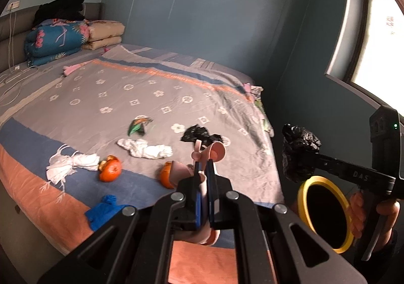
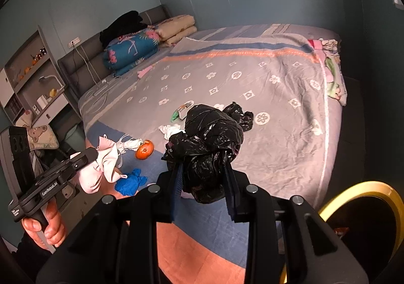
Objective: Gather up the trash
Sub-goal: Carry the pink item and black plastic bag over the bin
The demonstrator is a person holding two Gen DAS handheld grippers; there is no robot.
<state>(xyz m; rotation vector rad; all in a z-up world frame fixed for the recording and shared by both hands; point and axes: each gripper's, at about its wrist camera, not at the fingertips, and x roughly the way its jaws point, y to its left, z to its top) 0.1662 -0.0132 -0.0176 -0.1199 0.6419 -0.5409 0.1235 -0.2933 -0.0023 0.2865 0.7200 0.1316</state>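
The left gripper (image 1: pixel 203 170) is clamped tight on a crumpled pink glove (image 1: pixel 214 151), whose limp fingers and cuff stick up past the blue pads; from the right wrist camera the same glove hangs as a pale, floppy bundle from the black jaw tip. The right gripper (image 2: pixel 203 173) is closed on a crumpled black plastic bag (image 2: pixel 209 142), the wad bulging out above and below its two blue pads (image 2: pixel 176 178). Both are held above the near edge of the bed (image 1: pixel 141 97), which serves as the landmark here.

A round bin with a yellow rim (image 1: pixel 325 210) stands beside the near right corner of the bed, just under the right gripper. A person's hand (image 1: pixel 378 210) holds the right gripper's handle next to the bin.

On the bed's patterned grey, blue and orange blanket, toward the near side, lie two orange mandarins (image 1: pixel 111 169), one partly hidden behind the pink glove. Just left of them is a white face mask (image 1: pixel 68 165) with its straps splayed. A crumpled white tissue (image 1: pixel 146 149) sits a little farther in, with a green wrapper (image 1: pixel 140 126) beyond it and a second black plastic scrap (image 1: pixel 200 135) to the wrapper's right. A blue glove (image 1: pixel 106 210) rests at the bed's near edge.

Folded quilts (image 1: pixel 55 39) are stacked at the head of the bed.
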